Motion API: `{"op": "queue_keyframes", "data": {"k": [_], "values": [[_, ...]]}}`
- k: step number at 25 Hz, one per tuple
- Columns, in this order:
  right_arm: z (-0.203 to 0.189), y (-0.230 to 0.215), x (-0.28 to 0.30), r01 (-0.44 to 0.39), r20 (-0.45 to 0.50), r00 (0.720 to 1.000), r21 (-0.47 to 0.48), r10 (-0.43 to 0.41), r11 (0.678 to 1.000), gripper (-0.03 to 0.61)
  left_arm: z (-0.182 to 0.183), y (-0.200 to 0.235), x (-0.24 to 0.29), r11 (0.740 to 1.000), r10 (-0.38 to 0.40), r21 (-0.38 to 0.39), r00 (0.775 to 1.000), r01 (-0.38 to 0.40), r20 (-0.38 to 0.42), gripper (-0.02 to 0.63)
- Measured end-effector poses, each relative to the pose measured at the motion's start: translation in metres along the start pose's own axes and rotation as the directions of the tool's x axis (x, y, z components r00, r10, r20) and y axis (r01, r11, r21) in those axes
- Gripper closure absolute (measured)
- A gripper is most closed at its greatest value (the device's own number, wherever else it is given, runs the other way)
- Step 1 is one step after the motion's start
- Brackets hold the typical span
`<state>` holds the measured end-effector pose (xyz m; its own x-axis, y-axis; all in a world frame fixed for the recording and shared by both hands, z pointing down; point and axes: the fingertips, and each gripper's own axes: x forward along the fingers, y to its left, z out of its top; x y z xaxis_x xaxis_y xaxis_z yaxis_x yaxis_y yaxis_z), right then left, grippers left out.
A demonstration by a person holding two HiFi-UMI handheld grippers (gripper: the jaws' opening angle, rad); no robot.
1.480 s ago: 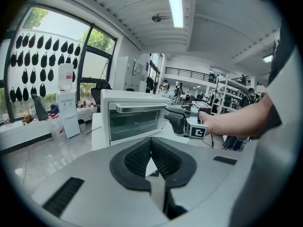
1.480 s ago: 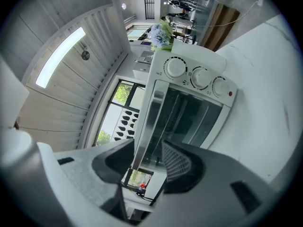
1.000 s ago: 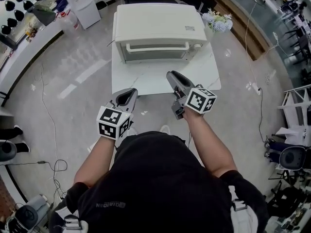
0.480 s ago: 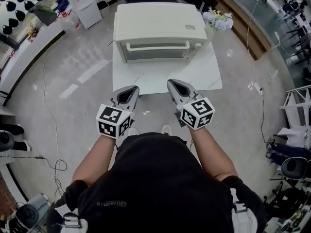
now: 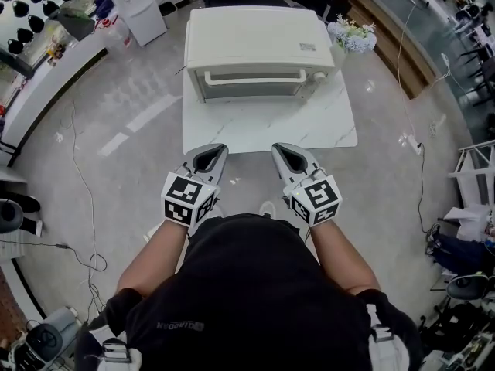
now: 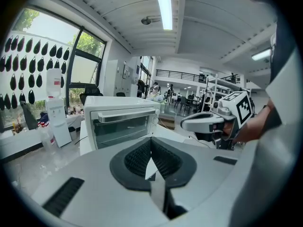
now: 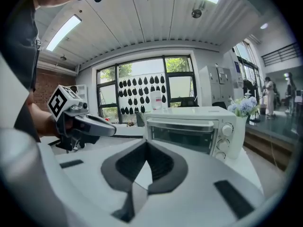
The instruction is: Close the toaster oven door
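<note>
glossy grey floor (image 5: 93, 153) all round, standing at near edge of white marble table (image 5: 267, 130). seeing toaster oven (image 5: 259, 41) sitting at far end of it, front facing this way, taking up most of that end. reading door (image 5: 251, 90) as already shut: standing flush and upright with handle (image 5: 254, 76) along top, no gap showing in either gripper view. judging task done or nearly so, with at most a check press remaining.

holding left gripper (image 5: 216, 150) and right gripper (image 5: 280, 148) side by side over near table edge, well apart from oven, both pointing at it and slightly down. keeping both jaw pairs fully together, pads meeting, gripping nothing. probably parking like this because nothing needs grasping, closed tips serving as blunt pushers if door wants a nudge.

having bare tabletop between tips and door, nothing blocking a straight path forward. watching flower vase (image 5: 352, 35) just beside oven's knob side, on right, so steering any right-hand push away from that corner. noting little table margin either side of oven. placing water dispenser (image 5: 138, 6) well off to left, not in way.
</note>
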<state>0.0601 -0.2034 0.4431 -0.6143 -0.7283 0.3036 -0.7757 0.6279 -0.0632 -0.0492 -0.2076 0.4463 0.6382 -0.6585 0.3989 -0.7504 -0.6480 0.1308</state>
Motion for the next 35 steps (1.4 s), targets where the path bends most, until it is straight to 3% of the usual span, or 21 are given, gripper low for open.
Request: {"op": "queue_keyframes", "data": {"k": [10, 35], "values": [[0.003, -0.001, 0.003, -0.017, 0.007, 1.0, 0.011, 0.017, 1.0, 0.577, 0.008, -0.01, 0.005, 0.999, -0.014, 0.03, 1.0, 0.014, 0.006, 0.611], [0.008, -0.007, 0.011, -0.041, 0.01, 0.999, 0.056, 0.041, 0.998, 0.577, 0.017, 0.0, 0.007, 1.0, 0.003, 0.024, 1.0, -0.003, 0.017, 0.611]]}}
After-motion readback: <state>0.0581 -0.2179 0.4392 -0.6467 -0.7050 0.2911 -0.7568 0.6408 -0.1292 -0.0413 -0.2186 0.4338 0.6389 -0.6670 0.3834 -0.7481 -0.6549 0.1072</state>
